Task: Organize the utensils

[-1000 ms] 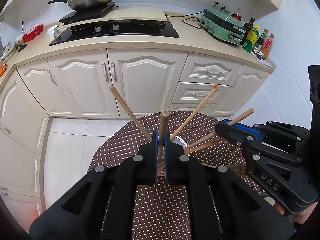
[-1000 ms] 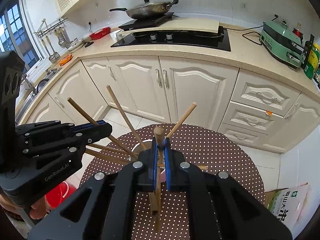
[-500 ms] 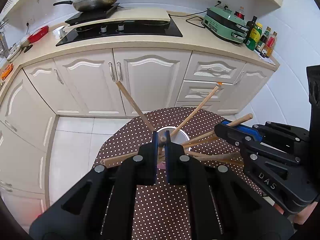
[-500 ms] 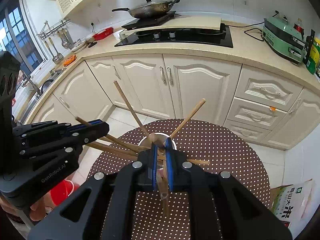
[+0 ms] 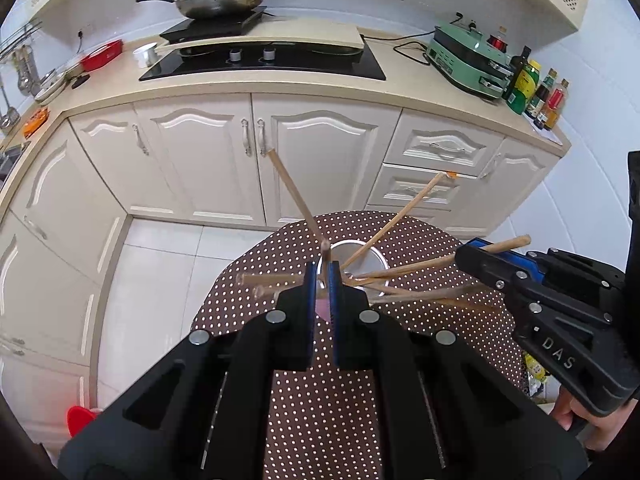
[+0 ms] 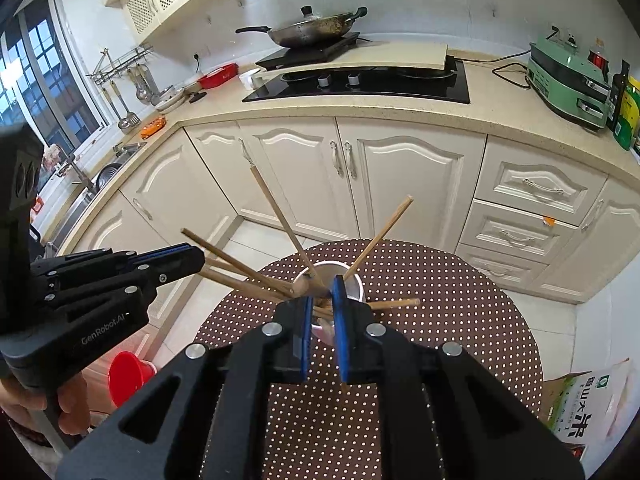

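Metal cup (image 5: 362, 254) stood on round polka-dot table (image 5: 320, 400), wooden chopsticks (image 6: 280, 216) fanned out of it. Left gripper (image 5: 323, 276) clamped on one chopstick, apparently. Right gripper (image 6: 320, 300) nearly closed over cup; grip unclear.

There is one metal cup (image 6: 347, 280) on one dotted table (image 6: 460, 320). About six wooden sticks (image 6: 384, 232) poke out of the cup. Two grippers (image 6: 320, 308) show.
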Tool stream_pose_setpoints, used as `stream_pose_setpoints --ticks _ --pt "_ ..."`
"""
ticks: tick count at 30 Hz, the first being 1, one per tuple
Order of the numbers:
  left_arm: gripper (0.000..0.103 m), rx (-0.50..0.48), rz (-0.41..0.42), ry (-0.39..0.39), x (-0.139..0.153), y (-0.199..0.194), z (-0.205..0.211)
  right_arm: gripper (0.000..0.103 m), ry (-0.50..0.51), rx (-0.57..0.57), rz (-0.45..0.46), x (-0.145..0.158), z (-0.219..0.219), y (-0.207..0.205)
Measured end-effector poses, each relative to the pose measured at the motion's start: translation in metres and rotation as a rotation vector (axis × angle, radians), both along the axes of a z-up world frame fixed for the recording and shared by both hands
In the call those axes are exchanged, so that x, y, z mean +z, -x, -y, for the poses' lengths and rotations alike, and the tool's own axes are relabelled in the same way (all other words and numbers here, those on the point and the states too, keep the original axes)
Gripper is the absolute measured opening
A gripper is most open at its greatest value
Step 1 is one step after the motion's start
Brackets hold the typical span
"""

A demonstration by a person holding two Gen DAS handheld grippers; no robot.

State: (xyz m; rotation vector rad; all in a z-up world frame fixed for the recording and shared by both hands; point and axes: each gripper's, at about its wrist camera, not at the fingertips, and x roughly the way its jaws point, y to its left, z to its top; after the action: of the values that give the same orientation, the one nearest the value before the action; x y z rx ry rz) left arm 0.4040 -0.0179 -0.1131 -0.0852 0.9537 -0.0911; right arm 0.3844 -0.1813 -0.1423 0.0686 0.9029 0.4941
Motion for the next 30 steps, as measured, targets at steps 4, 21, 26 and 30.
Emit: stream_pose_setpoints --ticks 4,21,26,30 --pt "0.053 0.038 0.009 0.009 0.002 0.012 0.000 0.025 -0.008 0.010 0.008 0.003 0.004 0.007" --pt "0.071 0.163 0.123 0.021 0.024 0.091 0.004 0.028 -0.038 0.044 0.099 0.030 0.020 0.062" --pt "0.072 0.151 0.142 0.005 0.032 0.112 0.007 0.029 -0.030 0.037 0.162 0.045 0.020 0.089" --pt "0.075 0.152 0.186 0.011 0.045 0.132 0.002 0.030 -0.020 0.026 0.224 0.058 0.017 0.115"
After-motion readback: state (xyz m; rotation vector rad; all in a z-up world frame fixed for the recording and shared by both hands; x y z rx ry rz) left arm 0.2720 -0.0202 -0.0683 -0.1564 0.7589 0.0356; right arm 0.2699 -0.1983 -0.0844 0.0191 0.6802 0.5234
